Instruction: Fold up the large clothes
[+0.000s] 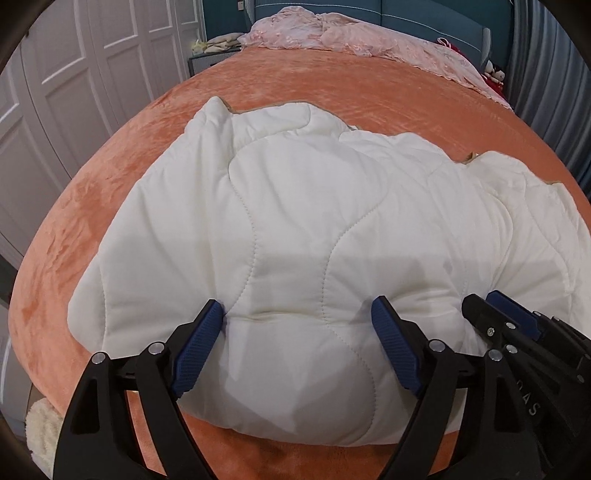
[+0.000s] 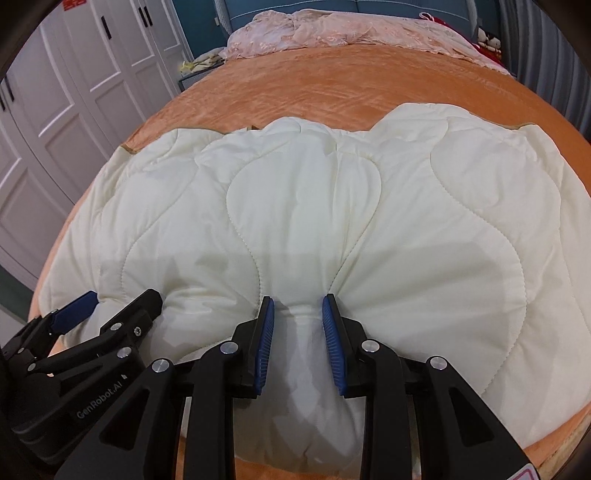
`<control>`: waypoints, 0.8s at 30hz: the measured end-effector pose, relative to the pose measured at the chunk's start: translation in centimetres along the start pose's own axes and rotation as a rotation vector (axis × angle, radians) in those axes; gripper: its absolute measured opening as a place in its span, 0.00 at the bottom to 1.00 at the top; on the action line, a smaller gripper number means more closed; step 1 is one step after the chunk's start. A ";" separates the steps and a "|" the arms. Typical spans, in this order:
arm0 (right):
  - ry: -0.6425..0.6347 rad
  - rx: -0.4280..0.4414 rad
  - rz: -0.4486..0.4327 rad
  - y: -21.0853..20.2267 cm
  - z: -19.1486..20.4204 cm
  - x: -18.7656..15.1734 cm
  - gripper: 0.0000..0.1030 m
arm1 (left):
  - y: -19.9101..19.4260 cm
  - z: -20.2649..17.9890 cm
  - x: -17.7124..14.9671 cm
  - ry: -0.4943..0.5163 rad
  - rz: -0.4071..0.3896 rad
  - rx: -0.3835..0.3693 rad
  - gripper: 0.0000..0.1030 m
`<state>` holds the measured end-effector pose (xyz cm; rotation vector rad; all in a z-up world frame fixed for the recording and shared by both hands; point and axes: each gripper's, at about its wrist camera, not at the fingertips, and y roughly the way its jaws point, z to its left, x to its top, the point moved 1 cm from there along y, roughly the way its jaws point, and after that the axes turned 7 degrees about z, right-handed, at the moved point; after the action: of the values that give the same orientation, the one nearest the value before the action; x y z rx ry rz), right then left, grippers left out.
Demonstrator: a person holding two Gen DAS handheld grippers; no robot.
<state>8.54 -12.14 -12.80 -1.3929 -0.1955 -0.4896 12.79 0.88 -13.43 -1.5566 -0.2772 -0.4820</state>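
Observation:
A white quilted comforter (image 1: 295, 229) lies bunched on the orange bed (image 1: 110, 192); it also fills the right wrist view (image 2: 295, 206). My left gripper (image 1: 299, 314) stands wide open, its blue pads pressed against the quilt's near edge on both sides of a thick fold. My right gripper (image 2: 297, 306) is pinched on a narrow bunch of the quilt's near edge. The right gripper shows at the right of the left wrist view (image 1: 495, 310). The left gripper shows at the lower left of the right wrist view (image 2: 110, 306).
A pink crumpled blanket (image 1: 354, 37) lies at the head of the bed against a blue headboard (image 1: 406, 14). White wardrobe doors (image 1: 74, 74) stand to the left. A grey curtain (image 1: 546, 74) hangs at the right. A cream fleece item (image 1: 40, 432) sits below the bed's near left edge.

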 end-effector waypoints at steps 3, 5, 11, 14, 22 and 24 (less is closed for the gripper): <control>-0.017 -0.020 -0.010 0.4 0.2 0.0 0.27 | 0.5 -0.3 -0.1 0.006 -0.010 0.011 0.82; -0.023 -0.029 -0.016 0.7 0.2 0.0 0.27 | 0.8 -0.4 -0.2 0.010 -0.018 0.022 0.82; -0.027 -0.042 -0.026 1.2 0.4 0.3 0.27 | 0.6 -0.4 0.1 0.022 -0.017 0.026 0.82; -0.027 -0.042 -0.013 1.0 0.5 0.6 0.27 | -1.5 1.0 0.3 -0.031 -0.027 -0.005 0.80; 0.052 0.092 0.012 -2.9 0.5 0.4 0.25 | -4.2 13.3 -1.1 -0.381 0.023 -0.122 0.89; 0.019 0.094 0.010 -4.1 1.3 -0.3 0.23 | -2.9 15.4 -2.0 -0.452 0.066 -0.168 0.89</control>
<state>6.70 -11.20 -9.06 -1.2966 -0.1936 -0.4793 11.65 16.54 -11.62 -1.8248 -0.5393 -0.0964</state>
